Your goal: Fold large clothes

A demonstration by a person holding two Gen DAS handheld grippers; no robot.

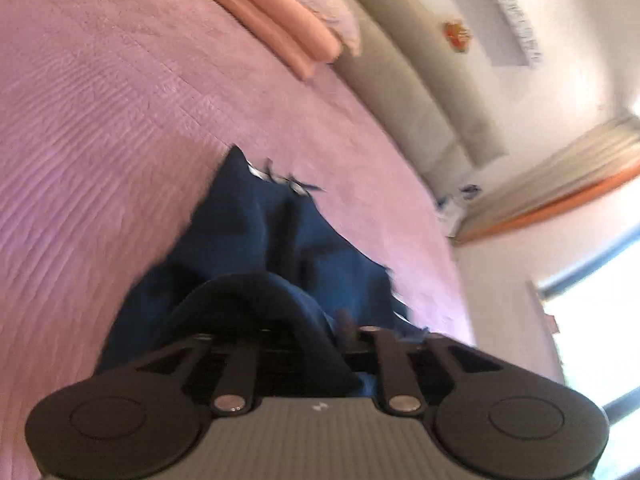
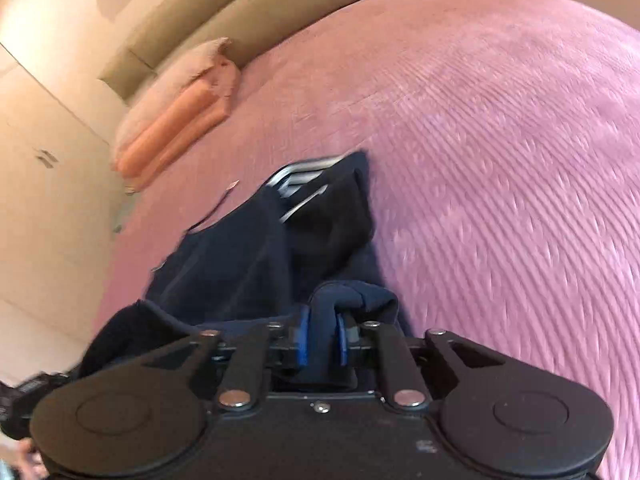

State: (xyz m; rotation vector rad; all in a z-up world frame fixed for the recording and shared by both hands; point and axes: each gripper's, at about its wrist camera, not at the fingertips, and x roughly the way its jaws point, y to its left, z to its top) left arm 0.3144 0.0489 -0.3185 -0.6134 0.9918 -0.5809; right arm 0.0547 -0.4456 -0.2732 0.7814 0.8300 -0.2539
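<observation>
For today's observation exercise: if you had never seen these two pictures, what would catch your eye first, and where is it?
First, the dark navy garment, bunched in the middle of the wide pink bedspread. The right gripper pinches a fold of it between blue pads; in the left wrist view the cloth drapes over the left gripper, hiding its fingers. Next, the folded peach blankets stacked at the bed's far edge.

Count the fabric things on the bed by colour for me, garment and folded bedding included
Navy: 1, the garment that both grippers hold.
Salmon orange: 1 folded blanket near the headboard.
Pale pink: 1 pillow lying on that blanket.
Mauve: 1 bedspread underneath everything.
Total: 4
</observation>
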